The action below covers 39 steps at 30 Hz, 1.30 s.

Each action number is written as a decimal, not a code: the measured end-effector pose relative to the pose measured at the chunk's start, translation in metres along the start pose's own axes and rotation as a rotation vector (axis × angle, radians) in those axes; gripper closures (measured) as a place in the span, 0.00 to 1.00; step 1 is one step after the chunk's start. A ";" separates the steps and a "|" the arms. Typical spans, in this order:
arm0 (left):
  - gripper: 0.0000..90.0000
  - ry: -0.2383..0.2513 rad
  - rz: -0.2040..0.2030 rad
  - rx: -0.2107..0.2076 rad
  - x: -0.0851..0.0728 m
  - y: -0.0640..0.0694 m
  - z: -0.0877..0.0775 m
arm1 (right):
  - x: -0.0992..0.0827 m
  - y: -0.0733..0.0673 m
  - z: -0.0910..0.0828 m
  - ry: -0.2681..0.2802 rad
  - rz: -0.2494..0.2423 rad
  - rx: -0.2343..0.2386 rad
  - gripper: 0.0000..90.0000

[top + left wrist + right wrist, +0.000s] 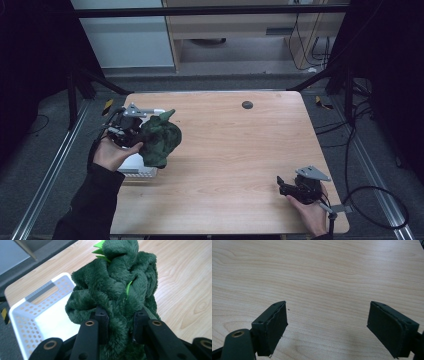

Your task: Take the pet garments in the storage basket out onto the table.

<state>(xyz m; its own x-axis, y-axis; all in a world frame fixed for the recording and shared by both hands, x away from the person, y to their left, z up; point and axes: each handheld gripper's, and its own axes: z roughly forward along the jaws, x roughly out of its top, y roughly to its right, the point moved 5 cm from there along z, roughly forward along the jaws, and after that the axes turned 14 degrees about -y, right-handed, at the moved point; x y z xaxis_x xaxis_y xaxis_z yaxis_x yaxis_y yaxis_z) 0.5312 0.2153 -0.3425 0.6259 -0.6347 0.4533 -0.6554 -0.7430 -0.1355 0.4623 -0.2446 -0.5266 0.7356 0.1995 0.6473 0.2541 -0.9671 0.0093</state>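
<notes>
Two grippers: both over a pale wooden table (235,150), one at each lower corner of the high view.
Left gripper (120,326): its jaws are pinched into a dark green plush toy (117,285), the fabric bulging out between and above them.
Left gripper, high view (131,131): held up in the person's left hand (112,154) near the table's left edge, with the plush toy (161,139) hanging off its front.
Plush toy: dark green pile with bright green spikes at the top; lifted, over the right rim of a white basket (32,312).
White basket: perforated walls, a slot handle, set at the table's left edge; in the high view (135,167) mostly hidden under the hand and toy.
Right gripper (327,327): jaws spread wide, nothing between them, bare wood below.
Right gripper, high view (286,189): low over the table's near right corner, in the person's right hand (310,212).
Open room: the table's middle and far right are bare wood, apart from a small dark round spot (247,104) near the far edge.
Edges: metal rails run along the floor on both sides of the table.
</notes>
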 end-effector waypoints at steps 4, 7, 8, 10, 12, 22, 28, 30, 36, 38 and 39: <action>0.80 -0.006 0.022 -0.006 0.004 0.006 0.002 | 0.000 0.000 0.000 0.004 -0.002 0.000 0.18; 0.80 -0.008 0.036 -0.011 0.006 0.010 0.005 | 0.000 0.000 0.000 0.006 -0.002 0.001 0.18; 0.80 -0.014 0.047 -0.019 0.008 0.014 0.007 | 0.000 0.000 0.000 0.006 -0.003 0.001 0.18; 0.80 -0.015 0.052 -0.021 0.009 0.016 0.008 | 0.000 0.000 0.000 0.006 -0.003 0.001 0.18; 0.80 -0.016 0.065 -0.028 0.011 0.019 0.010 | 0.000 0.000 0.000 0.007 -0.005 0.001 0.18; 0.80 -0.016 0.110 -0.065 0.020 0.036 0.020 | 0.001 0.000 0.000 0.014 -0.006 0.004 0.18; 0.80 -0.027 0.152 -0.078 0.027 0.048 0.026 | 0.001 0.000 -0.001 0.016 -0.008 0.005 0.18; 0.80 -0.033 0.169 -0.082 0.029 0.052 0.028 | 0.001 0.000 -0.001 0.016 -0.008 0.005 0.18; 0.80 -0.038 0.202 -0.096 0.033 0.061 0.032 | 0.001 0.000 -0.001 0.017 -0.010 0.006 0.18; 0.80 -0.041 0.216 -0.099 0.035 0.065 0.034 | 0.001 -0.001 -0.001 0.017 -0.010 0.006 0.18; 0.80 -0.045 0.224 -0.101 0.037 0.068 0.036 | 0.001 -0.001 -0.001 0.017 -0.011 0.006 0.18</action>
<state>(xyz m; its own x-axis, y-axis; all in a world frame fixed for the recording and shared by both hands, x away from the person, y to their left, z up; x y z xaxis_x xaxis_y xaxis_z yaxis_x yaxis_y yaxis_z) 0.5250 0.1335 -0.3666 0.4766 -0.7917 0.3821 -0.8175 -0.5590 -0.1385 0.4625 -0.2439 -0.5255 0.7221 0.2073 0.6601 0.2658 -0.9639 0.0119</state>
